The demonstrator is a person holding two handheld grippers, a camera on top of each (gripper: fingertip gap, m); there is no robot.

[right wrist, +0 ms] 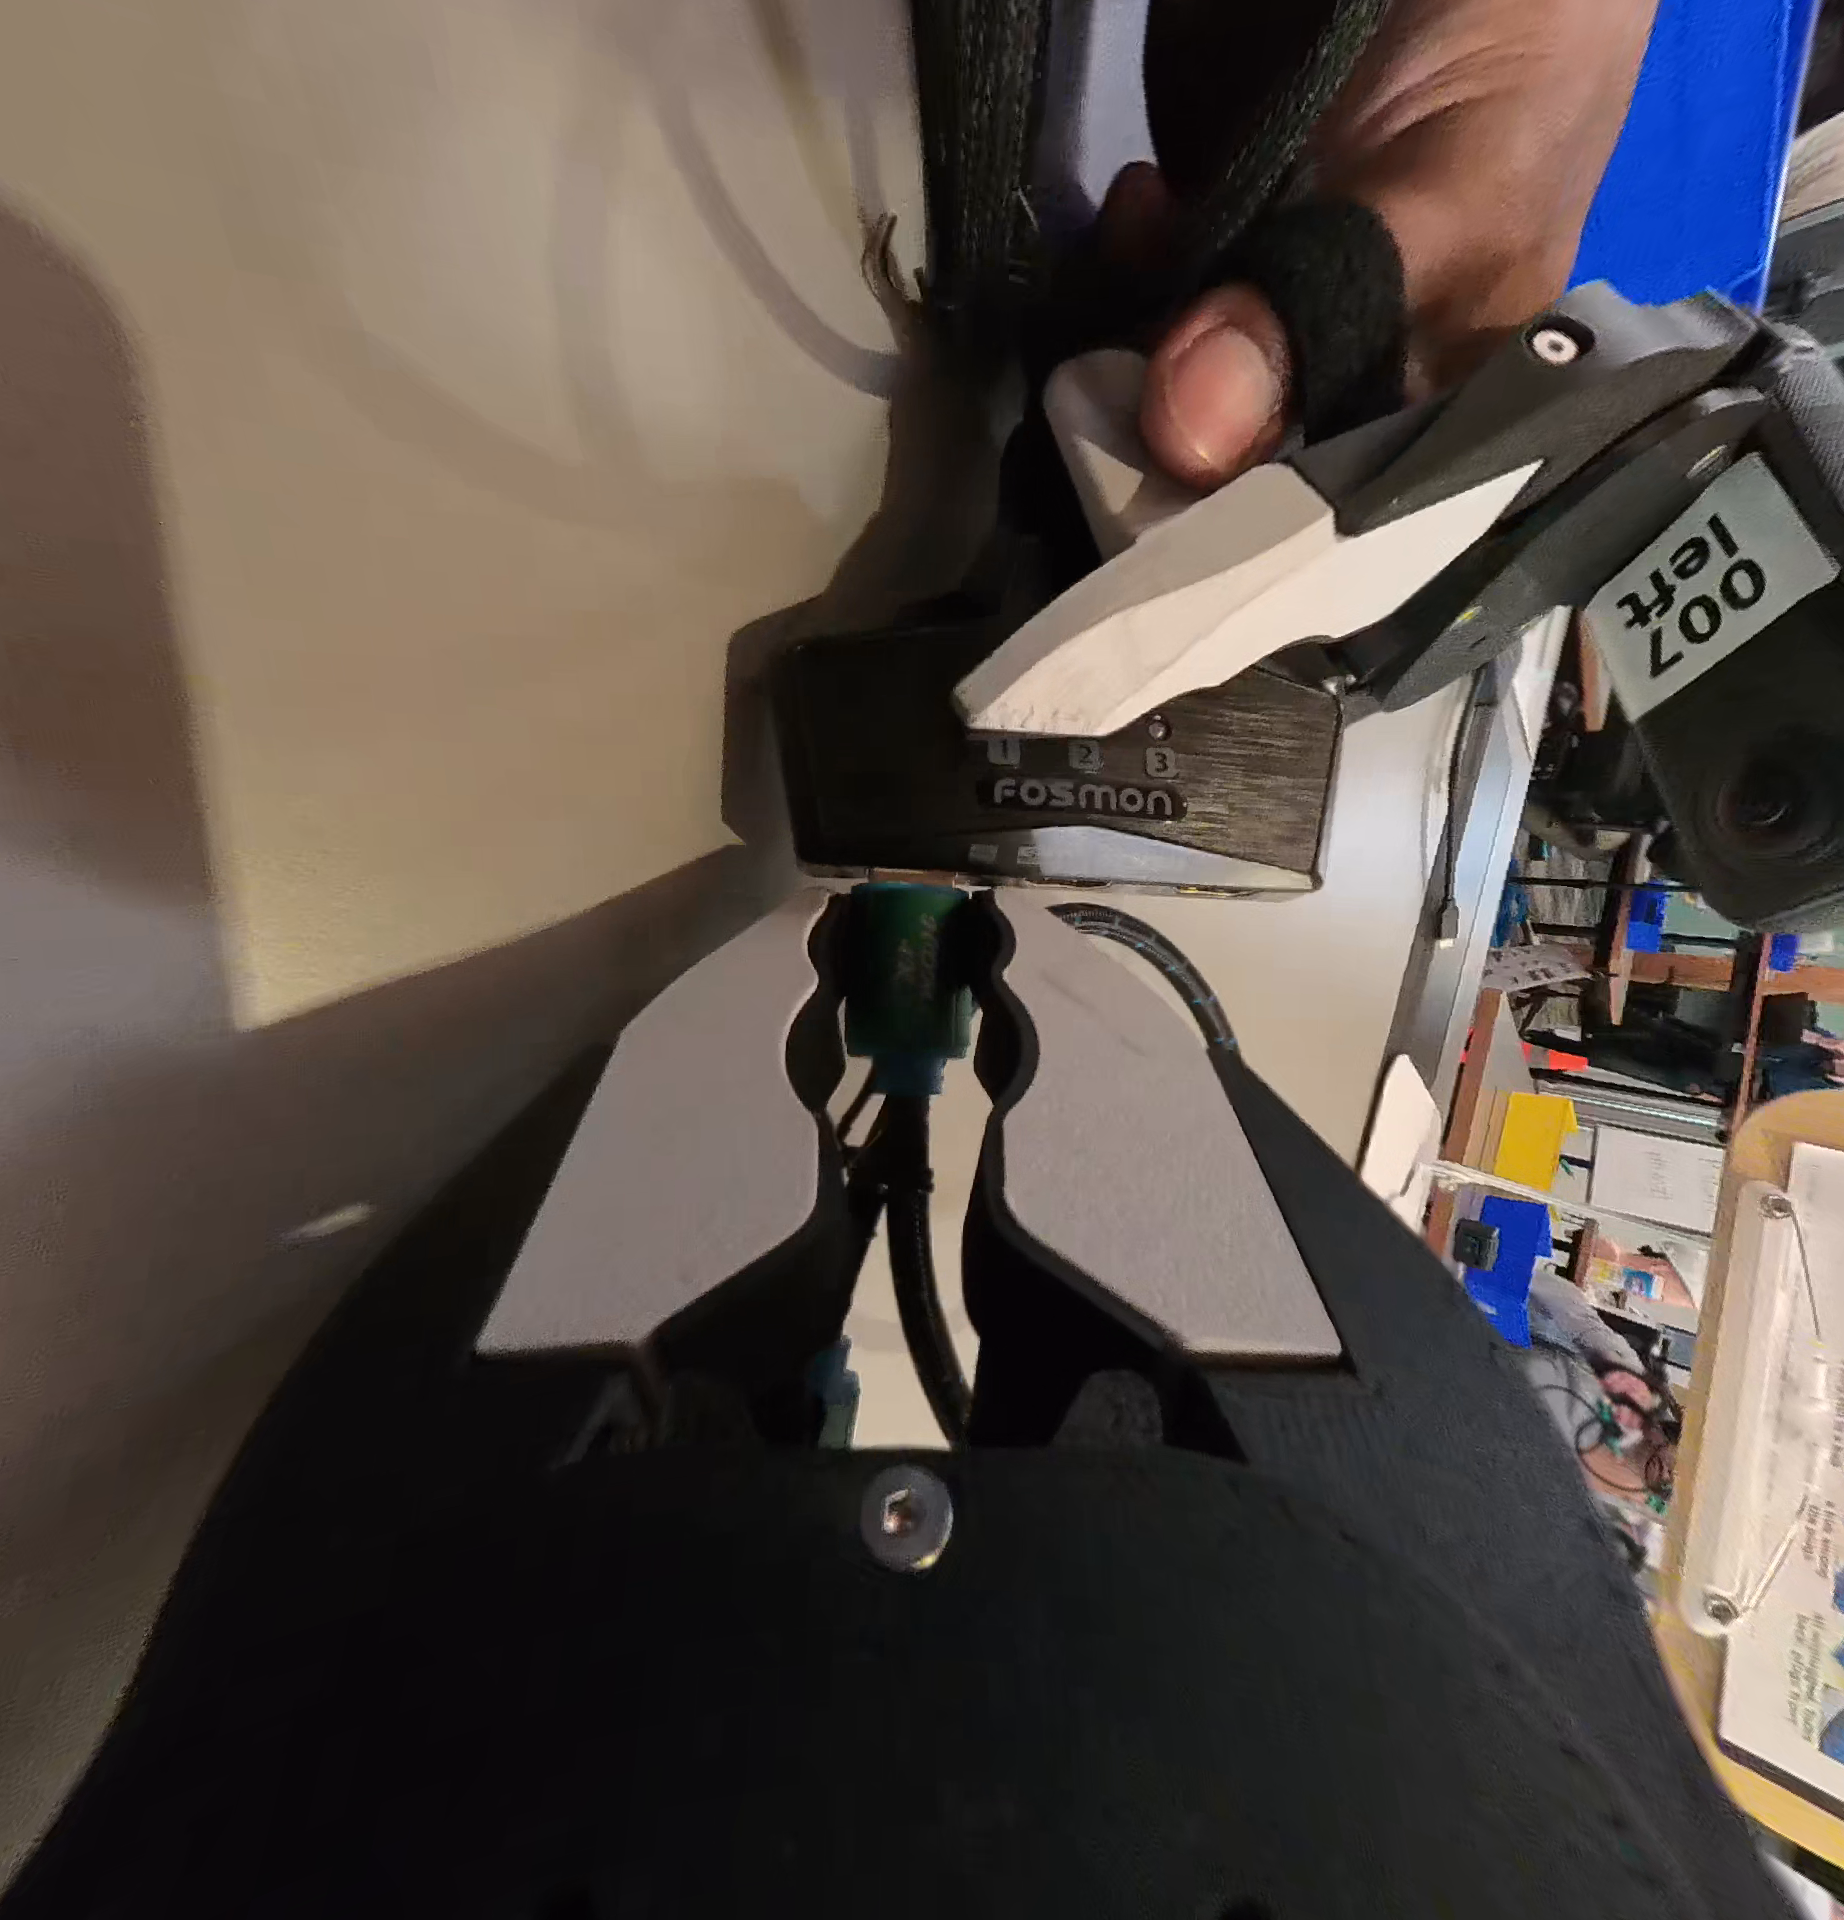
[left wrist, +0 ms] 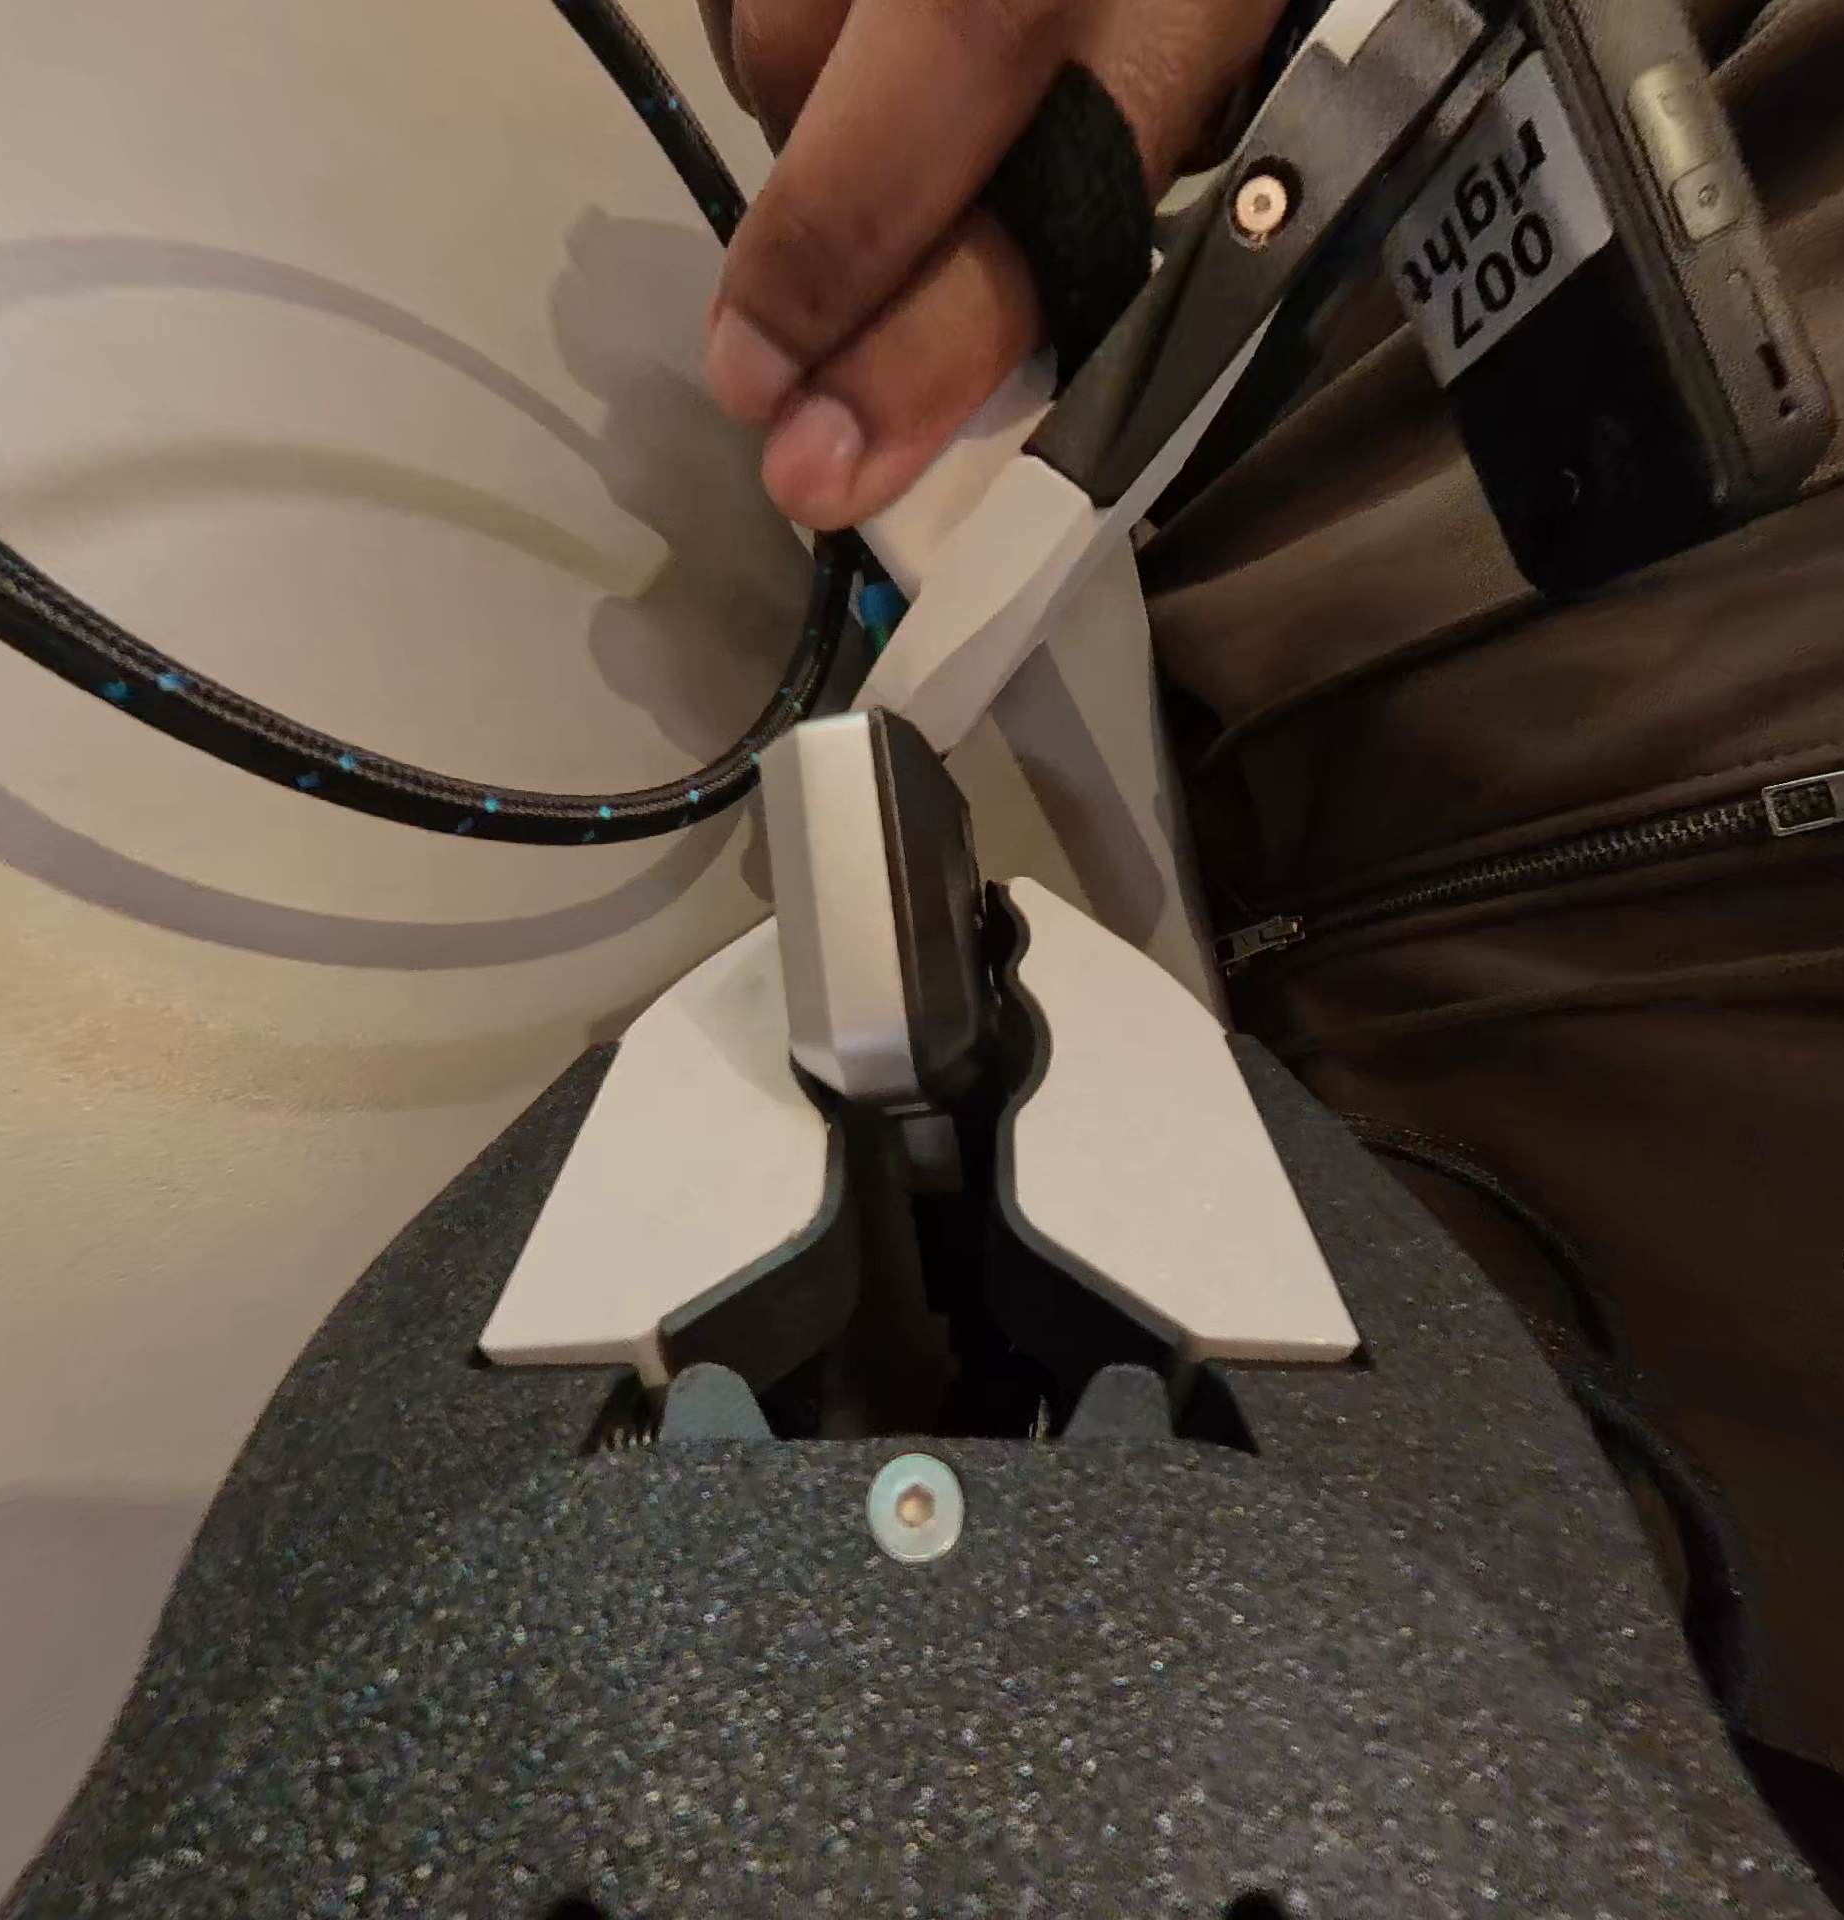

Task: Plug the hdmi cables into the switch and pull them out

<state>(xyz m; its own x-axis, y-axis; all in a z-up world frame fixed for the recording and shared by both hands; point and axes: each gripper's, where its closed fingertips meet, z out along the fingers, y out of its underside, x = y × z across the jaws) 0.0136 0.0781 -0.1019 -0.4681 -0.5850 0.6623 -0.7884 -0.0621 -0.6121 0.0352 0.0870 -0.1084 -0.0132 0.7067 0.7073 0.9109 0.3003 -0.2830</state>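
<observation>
My left gripper (left wrist: 923, 987) is shut on a small switch box (left wrist: 866, 904), seen edge-on between its pads, silver on one face and black on the other. In the right wrist view the same box (right wrist: 876, 758) is black brushed metal, pinched by the left gripper's white fingers (right wrist: 1136, 623). My right gripper (right wrist: 907, 977) is shut on a green cable plug (right wrist: 905, 966). The plug's metal tip meets a port on the box's lower edge. Its black braided cable (left wrist: 274, 717) with blue flecks loops off to the left. The right gripper's white fingers (left wrist: 991, 582) show just beyond the box.
A cream surface (left wrist: 274, 312) lies behind the box. A brown zipped jacket (left wrist: 1520, 852) fills the right of the left wrist view. A second braided cable (right wrist: 1193, 997) hangs below the box. Shelves with blue bins (right wrist: 1500, 1247) and a wooden board with papers (right wrist: 1791, 1455) stand at right. Both grippers' tips are close together, under 4 cm apart.
</observation>
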